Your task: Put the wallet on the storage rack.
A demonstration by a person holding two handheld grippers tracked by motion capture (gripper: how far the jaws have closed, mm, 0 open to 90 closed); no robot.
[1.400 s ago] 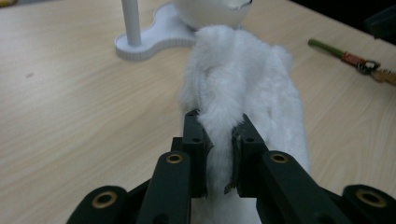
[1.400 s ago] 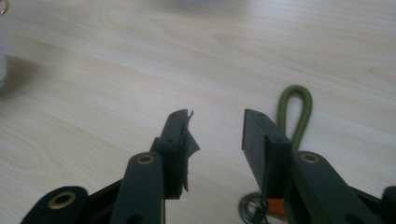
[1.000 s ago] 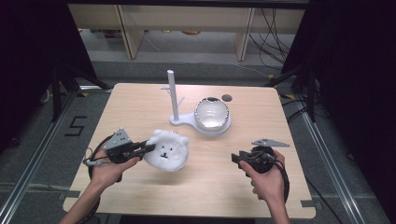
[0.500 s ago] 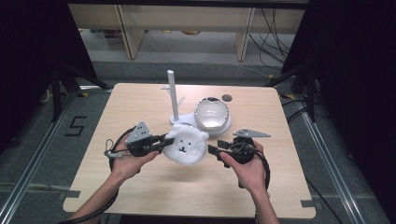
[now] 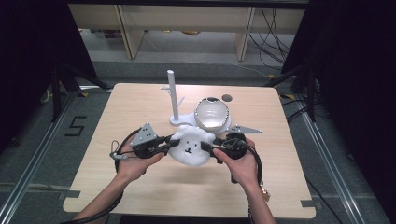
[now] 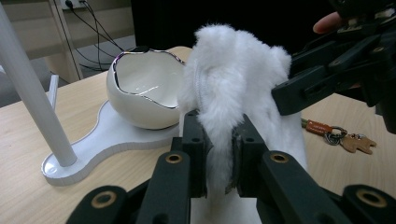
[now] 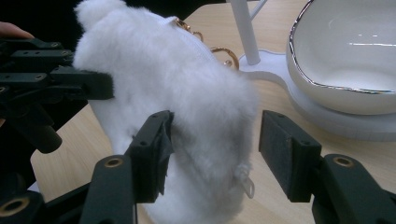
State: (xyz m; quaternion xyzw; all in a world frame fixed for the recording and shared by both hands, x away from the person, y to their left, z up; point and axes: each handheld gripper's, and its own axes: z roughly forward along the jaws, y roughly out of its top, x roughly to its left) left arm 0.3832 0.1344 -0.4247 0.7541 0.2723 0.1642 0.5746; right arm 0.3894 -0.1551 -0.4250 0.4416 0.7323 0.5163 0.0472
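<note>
Slippage is the risk: the left hand-held gripper [image 6: 217, 154] pinches only a fold of the white plush pouch [image 5: 190, 147], held above the tabletop [image 5: 140, 107] middle, while the right hand-held gripper [image 7: 212, 149], jaws spread, could knock it free.

Left tool [image 6: 218, 156] clamped on edge of white fluffy pouch [image 6: 238, 93]. Right tool [image 6: 341, 65] at pouch's far side. Egg-shaped bowl [image 6: 142, 91] and keys [image 6: 343, 137] on worktop [image 6: 28, 140].

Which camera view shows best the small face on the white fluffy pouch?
The high view: the white fluffy pouch faces up, so eyes and mouth show. The left gripper view and the right gripper view show its furry edges, no face.
</note>
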